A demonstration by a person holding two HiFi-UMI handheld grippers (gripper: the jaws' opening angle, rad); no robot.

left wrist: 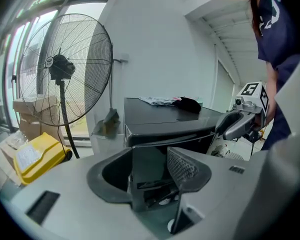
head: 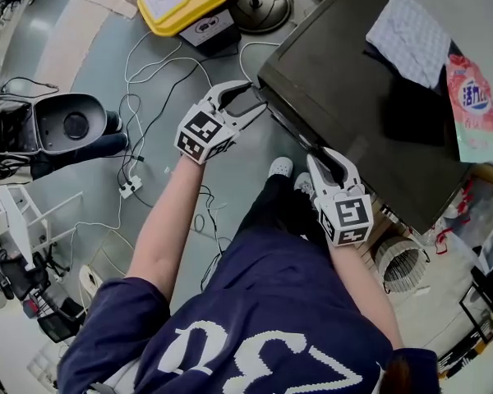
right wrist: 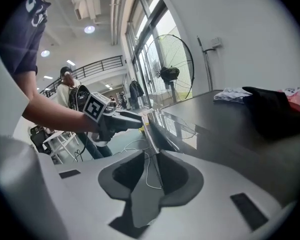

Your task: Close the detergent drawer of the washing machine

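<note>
Jaws on the left gripper point(left wrist: 150, 156) stand apart, their tips at the front left corner of the dark glossy washing machine point(head: 345, 80), with nothing clamped between the pads. Jaws on the right gripper point(right wrist: 152, 153) are spread wide as well and grip nothing. The machine's thin front top edge runs off between them toward the other gripper. The detergent drawer point(head: 289, 130) appears to be the narrow dark strip along that front edge, between the two grippers. How far it stands out I cannot tell. My reading is that the closing push is at hand or nearly finished. What is left calls for a flat, square press on the drawer's face, straight into the machine, until it sits flush.

On the machine's top, toward its back right corner, lie a pale checked cloth point(head: 411, 27) and a black garment point(head: 411, 109), with a pink detergent pouch point(head: 472, 105) at the right edge. The grey floor point(head: 82, 64) beside the machine carries a yellow-lidded bin point(head: 185, 2). A black pedestal fan point(left wrist: 65, 69) stands by tall windows and a white wall.
</note>
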